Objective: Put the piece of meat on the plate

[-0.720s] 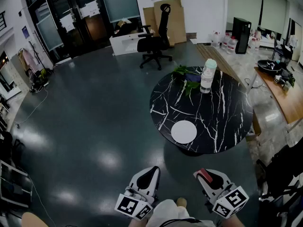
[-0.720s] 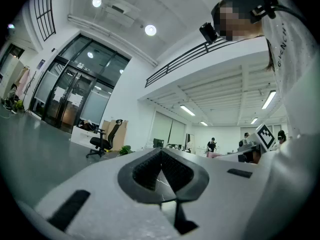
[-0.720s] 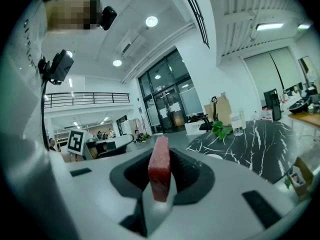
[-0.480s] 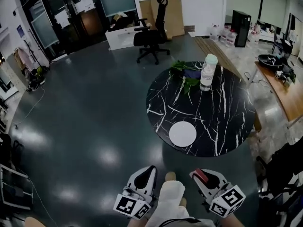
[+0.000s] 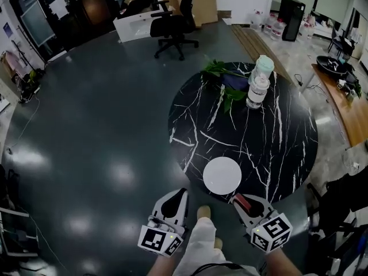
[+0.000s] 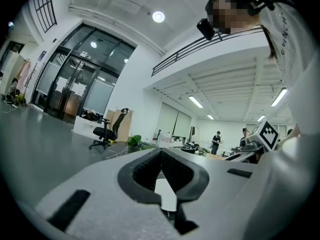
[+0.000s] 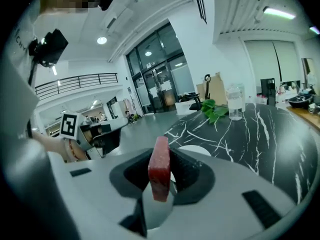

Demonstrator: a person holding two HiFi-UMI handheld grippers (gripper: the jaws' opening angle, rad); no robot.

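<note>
I'm holding the meat slab (image 7: 160,168) clamped in the right claw (image 5: 244,203) — hovering just short of the white plate (image 5: 222,175) on the worktop (image 5: 259,137). The left claw (image 5: 174,199) is sitting closed, empty. Probably worth easing forward and low before releasing.

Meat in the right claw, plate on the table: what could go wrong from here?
1. The meat stands on edge in the right claw, much of it sticking out; it could slip.
2. The plate lies near the table rim; a low approach could knock it off.
</note>
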